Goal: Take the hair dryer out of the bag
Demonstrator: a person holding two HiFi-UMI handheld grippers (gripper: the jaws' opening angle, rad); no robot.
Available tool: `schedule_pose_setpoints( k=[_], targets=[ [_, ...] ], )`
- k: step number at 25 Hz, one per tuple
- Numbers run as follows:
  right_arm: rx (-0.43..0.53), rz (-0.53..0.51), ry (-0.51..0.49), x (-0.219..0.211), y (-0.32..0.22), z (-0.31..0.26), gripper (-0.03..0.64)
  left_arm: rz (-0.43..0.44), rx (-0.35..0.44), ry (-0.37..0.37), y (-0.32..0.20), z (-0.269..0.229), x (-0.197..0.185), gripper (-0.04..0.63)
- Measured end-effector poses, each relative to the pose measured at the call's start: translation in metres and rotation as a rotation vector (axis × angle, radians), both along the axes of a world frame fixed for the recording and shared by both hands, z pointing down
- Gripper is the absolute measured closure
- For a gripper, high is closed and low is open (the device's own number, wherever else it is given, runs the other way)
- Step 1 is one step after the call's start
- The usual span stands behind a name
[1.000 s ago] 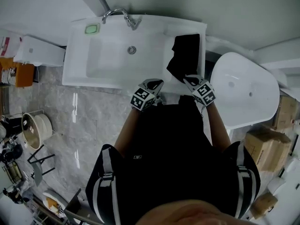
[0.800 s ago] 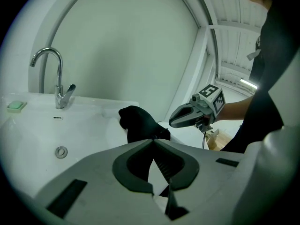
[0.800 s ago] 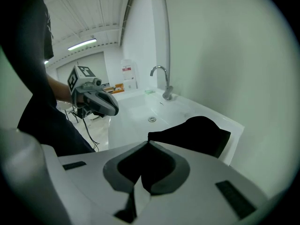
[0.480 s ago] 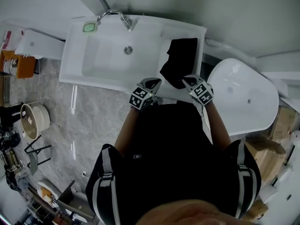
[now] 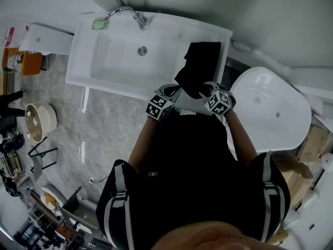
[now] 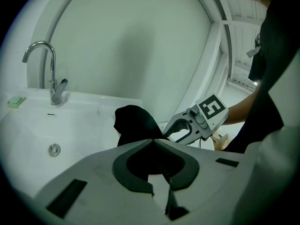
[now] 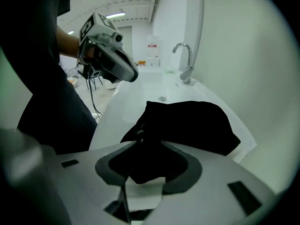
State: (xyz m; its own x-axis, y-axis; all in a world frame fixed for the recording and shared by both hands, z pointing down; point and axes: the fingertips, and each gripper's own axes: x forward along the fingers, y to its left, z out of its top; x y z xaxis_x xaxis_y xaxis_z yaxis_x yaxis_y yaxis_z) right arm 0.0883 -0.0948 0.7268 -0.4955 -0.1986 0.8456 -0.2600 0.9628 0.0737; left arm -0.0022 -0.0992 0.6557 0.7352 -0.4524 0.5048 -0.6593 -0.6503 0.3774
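Observation:
A black cloth bag (image 5: 200, 66) lies on the right end of the white sink counter (image 5: 156, 85); no hair dryer shows outside it. My left gripper (image 5: 174, 91) is shut, its tips at the bag's near left edge (image 6: 136, 125); whether cloth is pinched I cannot tell. My right gripper (image 5: 208, 87) points steeply down at the bag's near end. Its jaws are opening, and a fold of the black bag (image 7: 187, 121) fills the gap between them. Each gripper view shows the other gripper: the right gripper (image 6: 165, 132) beside the bag, the left gripper (image 7: 133, 76) above it.
The basin has a chrome faucet (image 5: 127, 14), a drain (image 5: 142, 50) and a green soap (image 5: 99, 24) at its far left corner. A white oval tub (image 5: 270, 108) stands to the right of the counter. Cardboard boxes (image 5: 315, 139) and clutter line the floor's edges.
Both grippers have closed in on the bag's near end. The right gripper has dropped toward the bag and rolled.

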Motion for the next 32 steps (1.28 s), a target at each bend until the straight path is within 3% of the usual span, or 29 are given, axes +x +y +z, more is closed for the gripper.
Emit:
schedule_pose_setpoints(
  k=[4, 7, 9, 14, 17, 26, 32],
  targets=[
    [0.050, -0.020, 0.079, 0.005, -0.006, 0.008, 0.417, 0.009, -0.007, -0.023, 0.004, 0.011, 0.001, 0.580],
    [0.074, 0.007, 0.105, 0.011, -0.012, 0.008, 0.484, 0.021, -0.031, -0.029, 0.011, 0.016, 0.004, 0.580],
    [0.052, 0.048, 0.076, 0.012, -0.016, 0.006, 0.531, 0.029, -0.044, -0.027, 0.014, 0.020, 0.007, 0.580],
    [-0.013, 0.197, -0.046, 0.017, -0.033, -0.009, 0.537, 0.077, -0.054, -0.057, 0.016, 0.032, 0.020, 0.578],
    [-0.037, 0.266, -0.108, 0.016, -0.045, -0.020, 0.537, 0.092, -0.049, -0.037, 0.010, 0.032, 0.034, 0.580],
    [-0.040, 0.343, -0.216, 0.009, -0.069, -0.047, 0.537, 0.211, 0.011, -0.025, 0.001, 0.029, 0.077, 0.577],
    [-0.031, 0.371, -0.243, 0.012, -0.070, -0.061, 0.537, 0.111, 0.029, -0.142, -0.026, 0.042, 0.077, 0.574]
  ],
)
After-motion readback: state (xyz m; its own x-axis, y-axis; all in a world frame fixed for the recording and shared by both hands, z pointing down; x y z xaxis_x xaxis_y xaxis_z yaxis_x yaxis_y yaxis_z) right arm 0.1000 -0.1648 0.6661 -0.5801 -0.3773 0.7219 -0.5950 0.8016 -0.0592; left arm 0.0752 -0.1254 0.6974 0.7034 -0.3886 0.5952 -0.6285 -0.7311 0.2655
